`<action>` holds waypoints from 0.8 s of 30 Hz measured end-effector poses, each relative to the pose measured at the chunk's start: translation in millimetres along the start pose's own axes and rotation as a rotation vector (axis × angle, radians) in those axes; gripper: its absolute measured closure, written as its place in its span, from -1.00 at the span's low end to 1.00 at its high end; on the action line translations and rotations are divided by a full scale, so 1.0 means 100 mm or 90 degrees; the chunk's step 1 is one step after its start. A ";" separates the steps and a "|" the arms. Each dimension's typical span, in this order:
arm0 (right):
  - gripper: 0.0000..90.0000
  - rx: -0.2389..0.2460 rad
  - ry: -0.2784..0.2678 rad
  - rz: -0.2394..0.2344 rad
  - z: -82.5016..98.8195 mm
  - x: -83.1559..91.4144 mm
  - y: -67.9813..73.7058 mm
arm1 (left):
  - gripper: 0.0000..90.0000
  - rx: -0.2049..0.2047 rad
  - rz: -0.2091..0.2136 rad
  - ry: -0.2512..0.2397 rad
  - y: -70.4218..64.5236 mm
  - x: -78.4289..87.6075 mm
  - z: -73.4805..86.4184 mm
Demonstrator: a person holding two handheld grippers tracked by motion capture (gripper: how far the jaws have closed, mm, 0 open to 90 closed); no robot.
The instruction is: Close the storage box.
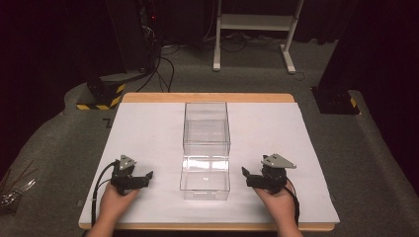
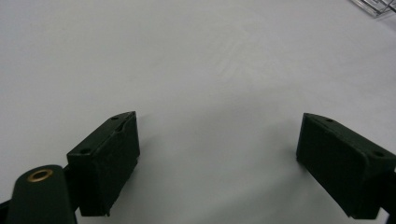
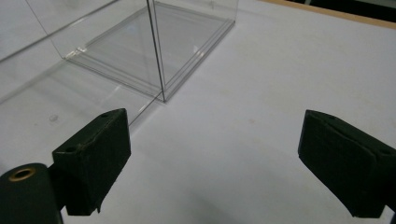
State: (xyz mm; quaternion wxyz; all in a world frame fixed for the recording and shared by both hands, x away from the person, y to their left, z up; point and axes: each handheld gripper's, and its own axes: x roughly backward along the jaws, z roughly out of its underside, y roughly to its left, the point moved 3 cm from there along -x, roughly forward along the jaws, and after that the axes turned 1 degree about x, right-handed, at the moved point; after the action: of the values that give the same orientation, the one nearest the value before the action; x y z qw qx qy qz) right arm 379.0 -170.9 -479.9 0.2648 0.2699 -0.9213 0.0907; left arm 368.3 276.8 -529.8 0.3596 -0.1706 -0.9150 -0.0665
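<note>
Clear box [image 1: 206, 148] between left claw [image 1: 148, 176] and right claw [image 1: 244, 173]; both spread, empty.

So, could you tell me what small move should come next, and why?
Probably bring both open tools inward toward the clear acrylic box: the left tool and right tool rest on the white table cover either side of it, holding nothing.
</note>
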 end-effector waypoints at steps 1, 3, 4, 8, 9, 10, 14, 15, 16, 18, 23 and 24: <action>-0.80 0.001 -0.001 -0.001 -0.01 0.01 0.01 | -0.71 0.000 -0.001 0.000 0.00 0.00 0.00; -0.80 0.000 -0.006 -0.004 -0.02 0.02 0.02 | -0.73 0.004 -0.004 0.001 0.00 0.00 0.00; -0.80 0.000 -0.009 -0.005 -0.03 0.03 0.03 | -0.75 0.004 -0.005 0.002 0.00 0.00 0.00; -0.80 0.003 -0.017 -0.009 -0.04 0.05 0.04 | -0.79 0.006 -0.008 0.003 0.01 -0.01 0.00; -0.80 0.004 -0.019 -0.008 -0.05 0.06 0.05 | -0.79 0.006 -0.010 0.004 0.01 -0.01 0.00; -0.80 0.006 -0.020 -0.009 -0.05 0.06 0.05 | -0.81 0.007 -0.011 0.005 0.01 -0.01 0.00; -0.80 0.012 -0.028 -0.014 -0.07 0.09 0.08 | -0.84 0.012 -0.012 0.007 0.01 -0.01 0.00; -0.80 0.012 -0.031 -0.015 -0.07 0.09 0.08 | -0.84 0.013 -0.012 0.008 0.01 -0.01 0.00; -0.80 0.012 -0.032 -0.015 -0.08 0.10 0.09 | -0.84 0.014 -0.011 0.009 0.01 -0.01 0.00; -0.80 0.014 -0.039 -0.017 -0.10 0.12 0.09 | -0.85 0.014 -0.013 0.010 0.01 -0.02 0.00; -0.80 0.014 -0.052 -0.026 -0.12 0.15 0.12 | -0.87 0.014 -0.017 0.010 0.02 -0.02 0.00; -0.80 0.013 -0.052 -0.027 -0.13 0.16 0.13 | -0.88 0.015 -0.017 0.010 0.02 -0.02 0.00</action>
State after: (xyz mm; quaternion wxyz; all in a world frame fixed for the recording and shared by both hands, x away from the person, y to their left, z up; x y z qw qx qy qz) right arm 366.2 -163.4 -461.0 0.2260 0.2958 -0.9244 0.0833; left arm 370.4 277.9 -531.0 0.3681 -0.1533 -0.9150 -0.0620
